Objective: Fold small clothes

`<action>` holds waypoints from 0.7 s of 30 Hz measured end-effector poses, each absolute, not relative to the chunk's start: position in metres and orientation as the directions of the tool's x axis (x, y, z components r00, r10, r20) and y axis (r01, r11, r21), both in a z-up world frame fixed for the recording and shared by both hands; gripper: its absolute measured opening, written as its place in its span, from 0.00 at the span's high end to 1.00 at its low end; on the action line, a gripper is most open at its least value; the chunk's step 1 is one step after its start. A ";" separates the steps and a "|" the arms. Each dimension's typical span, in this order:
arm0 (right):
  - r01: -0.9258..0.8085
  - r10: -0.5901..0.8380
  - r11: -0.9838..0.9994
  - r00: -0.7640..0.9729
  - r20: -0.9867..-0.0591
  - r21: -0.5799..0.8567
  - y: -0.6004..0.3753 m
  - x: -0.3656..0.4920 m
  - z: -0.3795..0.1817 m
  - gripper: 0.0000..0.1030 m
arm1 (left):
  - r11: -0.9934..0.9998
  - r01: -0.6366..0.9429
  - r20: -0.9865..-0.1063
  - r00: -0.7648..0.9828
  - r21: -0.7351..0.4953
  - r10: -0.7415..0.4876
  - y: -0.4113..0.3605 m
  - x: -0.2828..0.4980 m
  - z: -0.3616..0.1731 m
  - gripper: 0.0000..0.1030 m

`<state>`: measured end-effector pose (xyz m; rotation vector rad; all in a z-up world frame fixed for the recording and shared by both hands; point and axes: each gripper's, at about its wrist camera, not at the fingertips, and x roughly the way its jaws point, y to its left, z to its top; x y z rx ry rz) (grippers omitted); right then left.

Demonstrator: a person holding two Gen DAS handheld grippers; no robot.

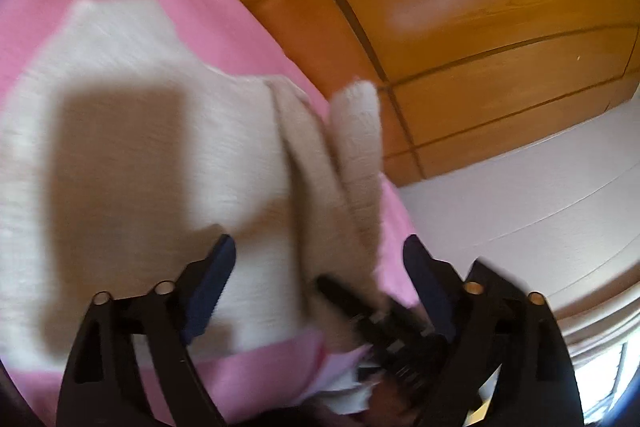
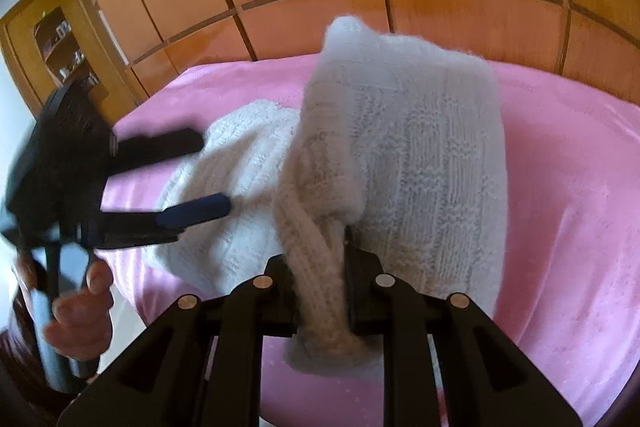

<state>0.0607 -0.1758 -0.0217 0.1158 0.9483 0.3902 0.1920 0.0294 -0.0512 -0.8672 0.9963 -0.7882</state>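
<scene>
Pink bed (image 2: 560, 187); right claw (image 2: 320, 267) gripping sweater (image 2: 420, 147).

Bright daylight, motion blur, fisheye warping

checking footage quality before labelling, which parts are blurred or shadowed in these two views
Left wrist view: smeared throughout, the white sweater carries a broad blocky shadow, a pale glare patch sits on the wooden wardrobe. Right wrist view: sharper, the knit held by the right claw reads clearly; the left claw at the frame's left is motion-blurred. Both views bend straight panel lines.
</scene>
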 end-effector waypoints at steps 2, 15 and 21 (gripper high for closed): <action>-0.293 0.369 0.925 0.531 -0.763 0.243 -0.171 0.057 -0.023 0.81 | 0.451 0.165 -0.388 0.311 -0.877 -0.868 0.010 0.202 -0.048 0.13; -0.279 0.553 0.830 0.528 -0.644 0.483 -0.244 0.034 -0.007 0.30 | 0.653 0.259 -0.591 0.280 -0.712 -0.756 -0.048 0.225 -0.037 0.78; -0.093 0.408 0.897 0.551 -0.728 0.432 -0.292 0.032 -0.030 0.43 | 0.686 0.333 -0.577 0.375 -0.646 -0.726 -0.035 0.219 -0.006 0.82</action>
